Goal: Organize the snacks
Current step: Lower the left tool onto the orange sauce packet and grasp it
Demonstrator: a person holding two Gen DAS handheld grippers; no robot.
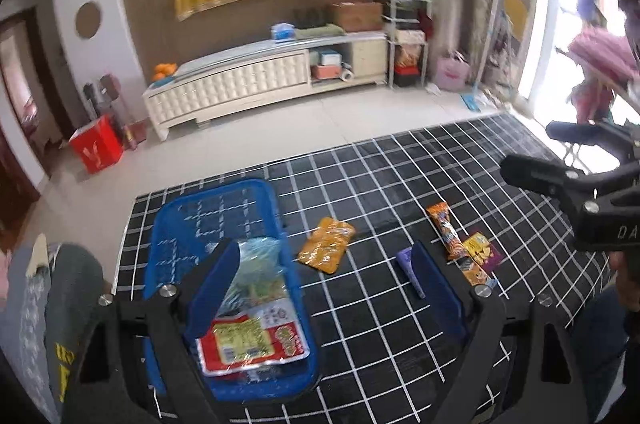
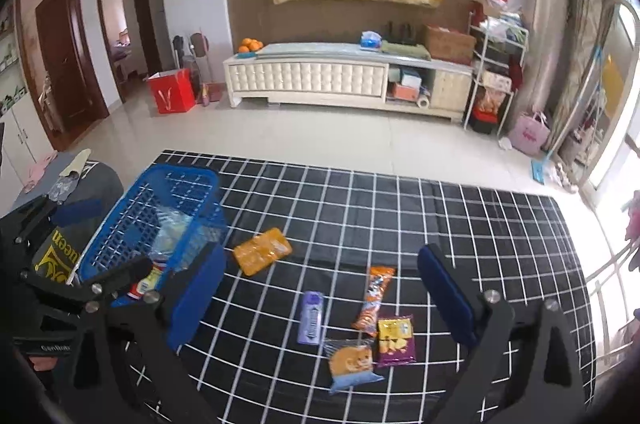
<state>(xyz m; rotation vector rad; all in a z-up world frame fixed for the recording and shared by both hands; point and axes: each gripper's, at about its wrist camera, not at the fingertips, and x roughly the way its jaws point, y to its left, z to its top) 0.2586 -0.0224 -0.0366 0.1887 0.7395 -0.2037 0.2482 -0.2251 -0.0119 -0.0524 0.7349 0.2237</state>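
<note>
A blue basket (image 1: 182, 224) (image 2: 132, 212) stands at the left on the black grid cloth (image 1: 380, 176). It holds a red-and-white packet (image 1: 252, 342) and a clear greenish bag (image 1: 256, 264). My left gripper (image 1: 323, 251) is open just above the basket's near end, with nothing between its fingers. On the cloth lie an orange packet (image 1: 327, 244) (image 2: 262, 250), a purple packet (image 2: 311, 318), an orange stick pack (image 2: 374, 300), a yellow-purple chip pack (image 2: 396, 340) and a blue pack (image 2: 350, 364). My right gripper (image 2: 322, 252) hangs open over these loose packs.
A cushion with yellow lettering (image 2: 52, 252) lies left of the basket. The cloth's far edge (image 2: 320, 164) meets a tiled floor, with a white cabinet (image 2: 320, 76) and a red bag (image 2: 170, 90) beyond. The right half of the cloth (image 2: 500, 244) is bare.
</note>
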